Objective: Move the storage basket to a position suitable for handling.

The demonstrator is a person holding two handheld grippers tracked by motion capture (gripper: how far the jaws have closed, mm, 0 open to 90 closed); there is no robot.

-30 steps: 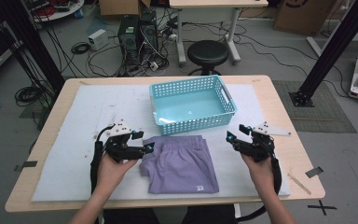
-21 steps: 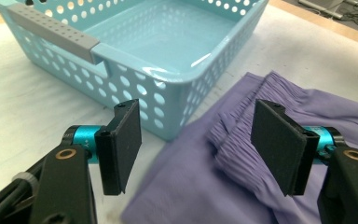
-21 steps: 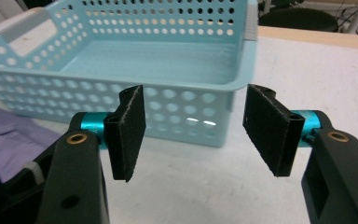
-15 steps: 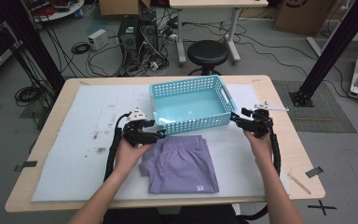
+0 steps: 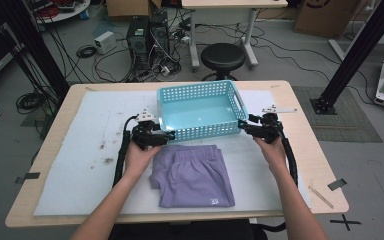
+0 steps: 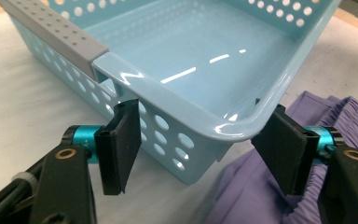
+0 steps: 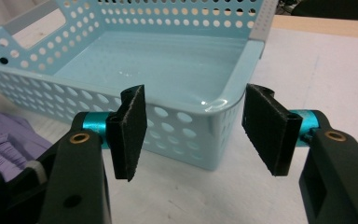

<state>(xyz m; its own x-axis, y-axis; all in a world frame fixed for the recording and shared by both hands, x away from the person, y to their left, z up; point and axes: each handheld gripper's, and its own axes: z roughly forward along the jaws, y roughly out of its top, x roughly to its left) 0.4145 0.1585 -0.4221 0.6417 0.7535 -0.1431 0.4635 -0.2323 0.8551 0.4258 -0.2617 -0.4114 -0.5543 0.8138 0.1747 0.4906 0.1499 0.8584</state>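
A light blue perforated basket (image 5: pixel 198 86) stands empty at the middle back of the mat. Folded purple shorts (image 5: pixel 192 175) lie just in front of it. My left gripper (image 5: pixel 156 135) sits at the basket's near left corner. In the left gripper view this gripper (image 6: pixel 200 135) straddles the corner of the basket (image 6: pixel 168 93); its jaws have just closed slightly and the pads stand off the plastic, with the shorts (image 6: pixel 251 200) below. My right gripper (image 5: pixel 250 128) is at the near right corner. The right gripper (image 7: pixel 196 126) is open around that corner of the basket (image 7: pixel 51 88).
A white foam mat (image 5: pixel 90 165) covers most of the wooden table (image 5: pixel 305 120); dark specks mark its left part. Behind the table are a black stool (image 5: pixel 223 56), a computer tower (image 5: pixel 145 35) and floor cables. Black frame posts rise at both back sides.
Both hands have moved forward from beside the shorts to the basket's near corners. Each gripper now has a corner between its jaws.
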